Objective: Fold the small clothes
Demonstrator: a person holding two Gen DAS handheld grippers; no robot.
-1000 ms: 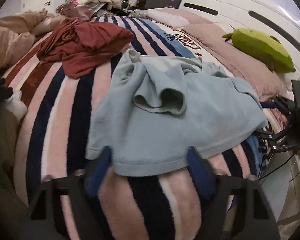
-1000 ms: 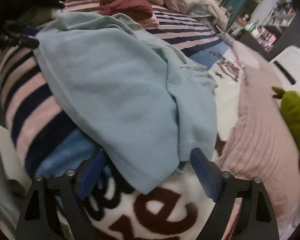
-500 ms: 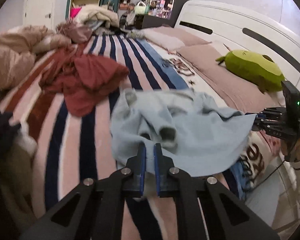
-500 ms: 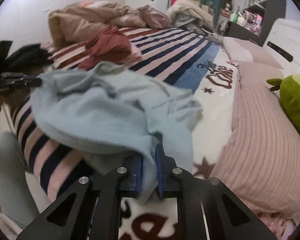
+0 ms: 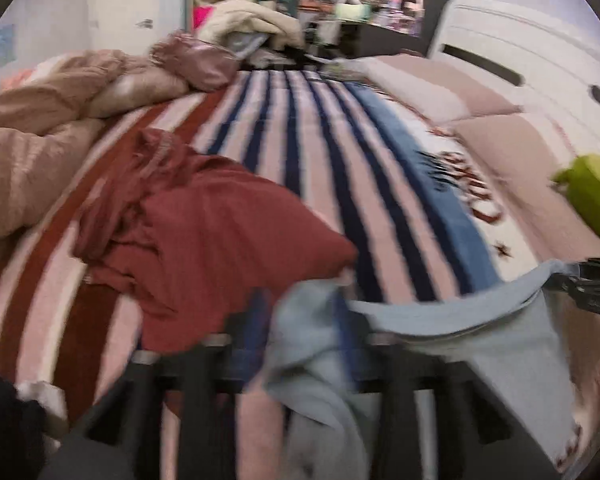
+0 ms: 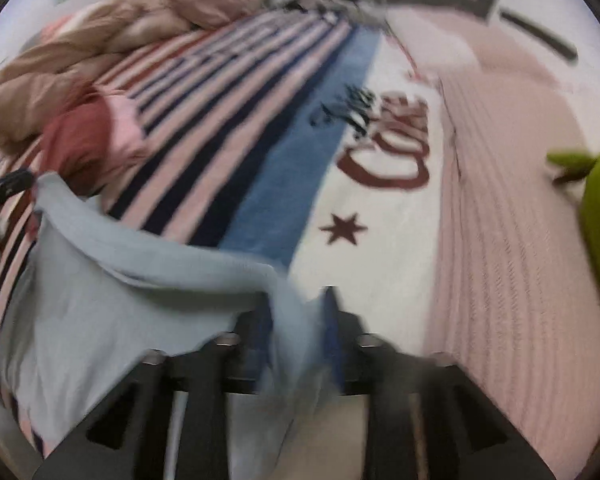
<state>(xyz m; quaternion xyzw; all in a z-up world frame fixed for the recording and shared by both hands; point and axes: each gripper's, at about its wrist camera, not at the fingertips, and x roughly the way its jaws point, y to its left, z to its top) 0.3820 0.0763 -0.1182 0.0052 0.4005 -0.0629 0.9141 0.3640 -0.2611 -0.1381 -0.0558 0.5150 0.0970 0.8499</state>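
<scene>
- Your left gripper (image 5: 300, 320) is pinched on an edge of the blue garment (image 5: 480, 344), its blue fingers (image 5: 346, 336) drawn narrow around bunched cloth; the tool points level along the bed toward the far shelves.
- Your right gripper (image 6: 296, 320) is clamped on the opposite edge of the garment (image 6: 100, 320), fingers (image 6: 332, 328) close on either side of a fold, aimed the same way.
- Between the two, the garment hangs as a slack band above the striped blanket (image 5: 320, 152), sagging in the middle; below your grip it drops out of view.
- A second ago both sets of fingers stood wide at the hem and the garment lay flat on the blanket. Half a second ago they had closed. Now it is lifted off the blanket, and the stripes it covered show bare.
- Both views are motion-blurred.
- Only the left view shows the red garment (image 5: 220, 240) in full, crumpled just left of the blue one, and the right gripper (image 5: 592, 288) at its far corner.
- Only the right view shows the star (image 6: 342, 229) and red lettering (image 6: 384, 148) on the blanket beyond the blue garment, and the ribbed pink cover (image 6: 500, 220) to their right; the left gripper (image 6: 4, 188) is a dark shape at the garment's left corner.
- The green plush (image 6: 596, 216) lies at the right edge of both views, well clear of the garment.
</scene>
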